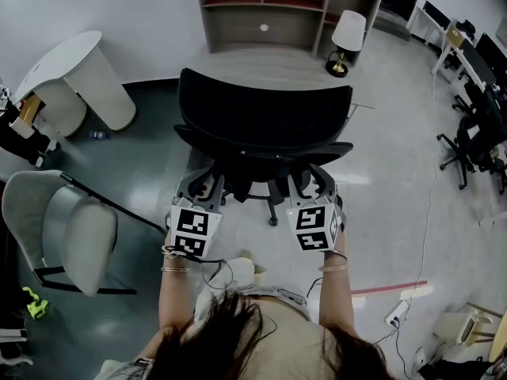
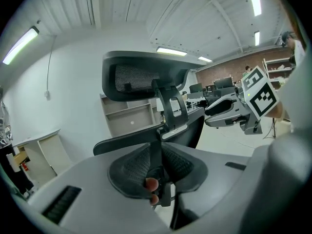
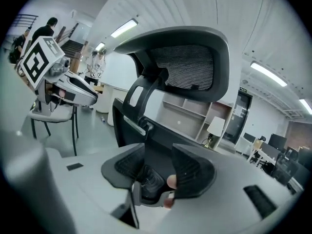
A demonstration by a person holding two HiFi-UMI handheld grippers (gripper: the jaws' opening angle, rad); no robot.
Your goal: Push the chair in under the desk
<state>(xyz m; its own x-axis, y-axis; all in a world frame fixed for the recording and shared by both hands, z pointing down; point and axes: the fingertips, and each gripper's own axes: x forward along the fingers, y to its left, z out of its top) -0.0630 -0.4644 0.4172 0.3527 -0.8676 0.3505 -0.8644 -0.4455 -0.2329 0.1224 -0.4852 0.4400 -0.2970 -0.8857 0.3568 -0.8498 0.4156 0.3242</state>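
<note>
We stand behind the chair (image 1: 265, 121), which sits well short of the desk (image 1: 238, 60), its backrest towards us and its seat facing the shelves. The left gripper (image 2: 157, 162) has its jaws drawn close on a thin dark edge of the chair's back, and the pads look to be pressing on it. The right gripper (image 3: 158, 162) has its jaws apart with the dark back between them, and we see no firm bite there yet. So we judge the step in hand to be taking hold before the push, and we would settle the right grip first so that both sides carry the load alike. Since the chair is on castors, an uneven shove would likely swing it, so we should press with both hands together, low and level, straight at the desk opening. We should keep the grippers at matching height on either side of the spine and go slowly, watching that the armrests pass beneath the desktop. The lamp (image 1: 346, 38) stands on the desk to the right, so a gentle stop matters once the seat is under.
</note>
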